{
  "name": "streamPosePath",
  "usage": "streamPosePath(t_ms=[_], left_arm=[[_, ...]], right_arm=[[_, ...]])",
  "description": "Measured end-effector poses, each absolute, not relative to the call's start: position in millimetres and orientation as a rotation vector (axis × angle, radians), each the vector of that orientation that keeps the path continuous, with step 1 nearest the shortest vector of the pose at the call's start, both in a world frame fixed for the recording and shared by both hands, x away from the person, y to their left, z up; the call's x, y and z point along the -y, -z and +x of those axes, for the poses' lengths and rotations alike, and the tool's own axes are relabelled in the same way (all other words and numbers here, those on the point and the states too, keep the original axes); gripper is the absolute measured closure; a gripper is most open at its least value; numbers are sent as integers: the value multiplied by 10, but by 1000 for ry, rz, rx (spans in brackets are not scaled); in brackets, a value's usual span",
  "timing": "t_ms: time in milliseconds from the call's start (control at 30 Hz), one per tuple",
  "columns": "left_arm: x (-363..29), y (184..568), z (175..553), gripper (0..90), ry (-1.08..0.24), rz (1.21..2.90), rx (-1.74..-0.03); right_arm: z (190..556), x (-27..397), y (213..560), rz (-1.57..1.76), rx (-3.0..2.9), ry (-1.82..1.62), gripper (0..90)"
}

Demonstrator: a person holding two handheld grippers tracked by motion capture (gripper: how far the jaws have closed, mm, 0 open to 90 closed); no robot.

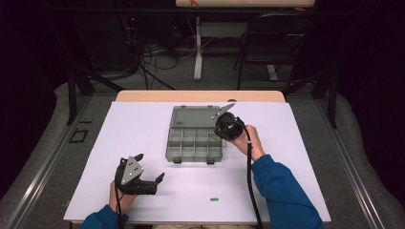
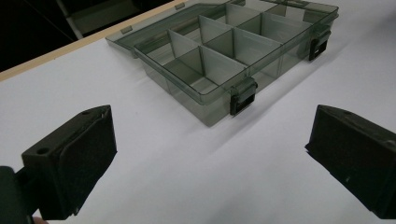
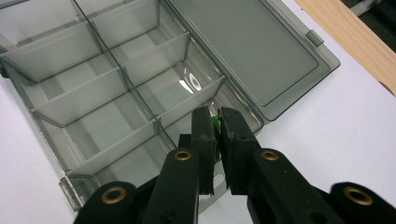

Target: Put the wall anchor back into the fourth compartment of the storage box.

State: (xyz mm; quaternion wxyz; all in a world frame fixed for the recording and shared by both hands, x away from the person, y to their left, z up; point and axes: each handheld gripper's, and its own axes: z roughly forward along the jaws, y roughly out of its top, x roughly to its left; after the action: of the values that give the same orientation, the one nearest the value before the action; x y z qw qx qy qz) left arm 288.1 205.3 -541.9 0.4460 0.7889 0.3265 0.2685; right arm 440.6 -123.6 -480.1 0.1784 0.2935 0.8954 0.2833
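Observation:
A clear grey compartment box [image 1: 193, 158] lies open in the middle of the white table, its lid [image 1: 193, 116] folded flat behind it. My right gripper [image 1: 220, 133] hangs over the box's right end. In the right gripper view its jaws [image 3: 217, 119] are shut on a small green piece [image 3: 216, 127], above a compartment next to the lid [image 3: 252, 51]. My left gripper [image 1: 150, 167] rests near the table's front left, wide open with nothing in it. In the left gripper view its jaws [image 2: 210, 135] frame bare table in front of the box [image 2: 219, 100].
A second small green piece [image 1: 214, 199] lies on the table near the front edge, right of the left gripper. The compartments I can see look empty. Two black latches [image 2: 243, 95] stick out from the box's front wall. A wooden strip [image 1: 200, 96] borders the table's far edge.

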Motion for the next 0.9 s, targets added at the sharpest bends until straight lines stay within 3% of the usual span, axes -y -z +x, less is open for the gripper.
streamPosePath(t_ms=[900], left_arm=[[-2064,5415,2879,6,-666,1949,-809]], right_arm=[[4620,1121,5074,866,-2563,-711,816]])
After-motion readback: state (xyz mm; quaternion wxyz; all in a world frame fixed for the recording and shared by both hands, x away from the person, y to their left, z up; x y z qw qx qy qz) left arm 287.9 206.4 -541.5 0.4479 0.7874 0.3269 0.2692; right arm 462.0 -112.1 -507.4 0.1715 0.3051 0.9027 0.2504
